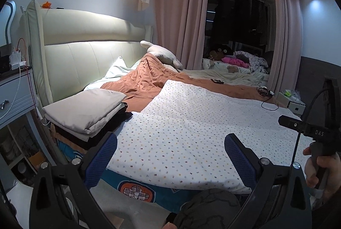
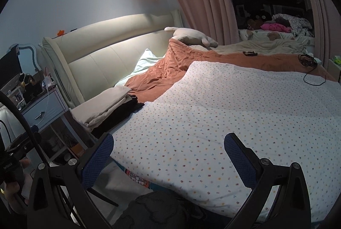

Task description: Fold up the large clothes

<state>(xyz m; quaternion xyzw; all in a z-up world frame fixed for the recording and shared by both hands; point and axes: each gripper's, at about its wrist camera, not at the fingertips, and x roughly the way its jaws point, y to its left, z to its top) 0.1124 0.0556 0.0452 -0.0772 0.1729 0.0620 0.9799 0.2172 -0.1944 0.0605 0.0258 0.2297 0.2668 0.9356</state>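
Both tools — left tool [image 1: 170, 143], right tool [image 2: 168, 144] — are held wide open, empty, above the dotted sheet [image 1: 202, 122] spread on the bed. Only the left view shows the blue patterned cloth [image 1: 136, 188] beneath — and the right hand [image 1: 319, 167].

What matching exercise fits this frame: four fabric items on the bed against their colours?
Items:
1. spread-out sheet
2. top folded cloth on the stack
3. rumpled blanket
4. folded garment under that cloth

Colours:
A. black
B. rust orange
C. white with small coloured dots
D. beige

Pairs: 1-C, 2-D, 3-B, 4-A
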